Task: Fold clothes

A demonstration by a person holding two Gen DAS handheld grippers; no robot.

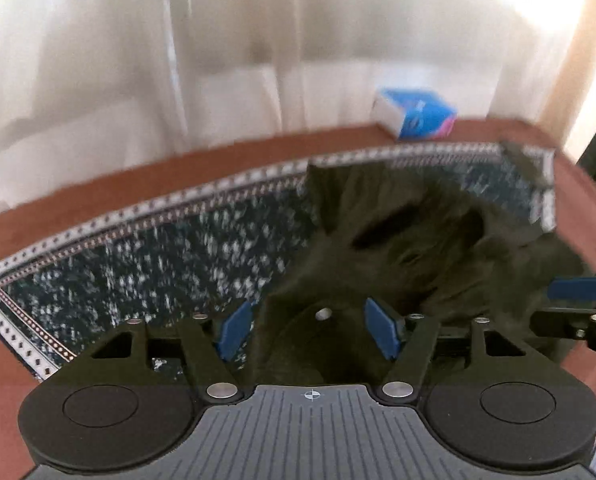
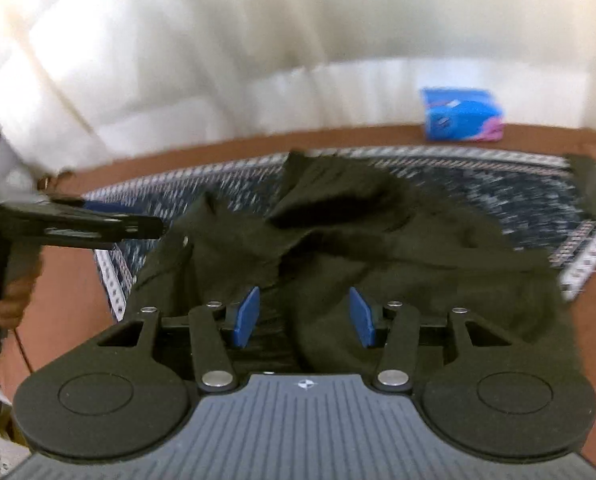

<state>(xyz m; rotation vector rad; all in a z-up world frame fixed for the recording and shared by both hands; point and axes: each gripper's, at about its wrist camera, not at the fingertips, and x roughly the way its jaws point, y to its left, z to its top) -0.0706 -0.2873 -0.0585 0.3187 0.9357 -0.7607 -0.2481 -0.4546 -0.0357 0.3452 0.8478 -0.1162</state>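
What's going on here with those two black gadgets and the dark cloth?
A person holds a two-finger gripper in each hand to fold clothes. A dark garment lies crumpled on a patterned cloth over a brown surface. The left gripper and right gripper both hover open at its near edge, fabric between their blue pads but not pinched. Nothing is folded yet. A blue box sits at the far edge.

surface: brown bed cover (image 1: 78,196) | on it: patterned mat (image 1: 158,256), blue box (image 1: 417,114)
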